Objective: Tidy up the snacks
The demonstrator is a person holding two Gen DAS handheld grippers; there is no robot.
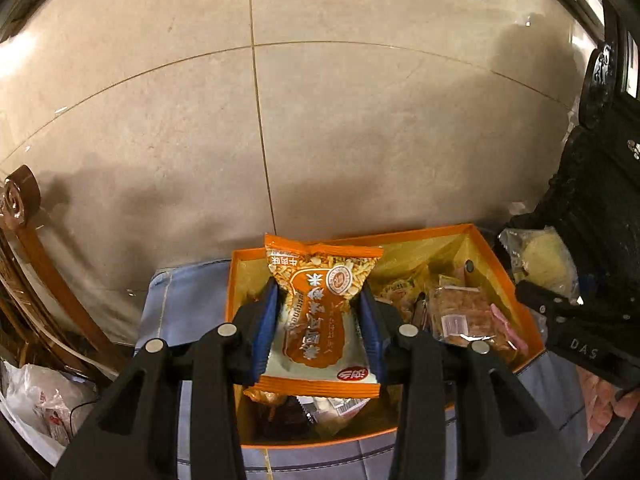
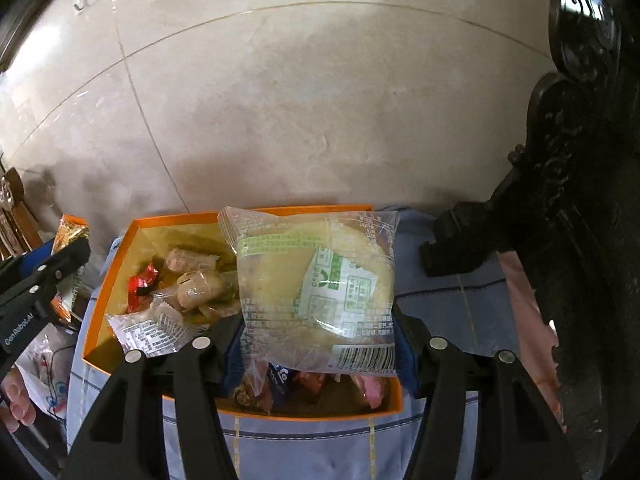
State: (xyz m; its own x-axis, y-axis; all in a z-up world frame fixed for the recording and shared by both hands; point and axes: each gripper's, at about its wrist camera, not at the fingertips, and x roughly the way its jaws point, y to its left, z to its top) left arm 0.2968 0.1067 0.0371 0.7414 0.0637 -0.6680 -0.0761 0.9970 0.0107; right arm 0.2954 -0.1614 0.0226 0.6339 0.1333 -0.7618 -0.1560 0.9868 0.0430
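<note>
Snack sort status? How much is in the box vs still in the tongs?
Done: the orange box already holds several wrapped snacks.
In hand: left tongs grip an orange snack packet; right tongs grip a clear-wrapped pastry, both above the box.
Left: placing these two. A white bag at the side may hold more; unclear.

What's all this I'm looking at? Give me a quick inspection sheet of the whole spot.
Surface: blue checked cloth under an orange box.
Job's things: orange packet and clear bun packet, both above the box; wrapped snacks inside.
Clutter: white plastic bag at the left.
Grippers: left gripper shut on the orange packet; right gripper shut on the bun packet.
Cables: thin dark wire by the bag.
Surroundings: tiled floor, carved dark furniture.
</note>
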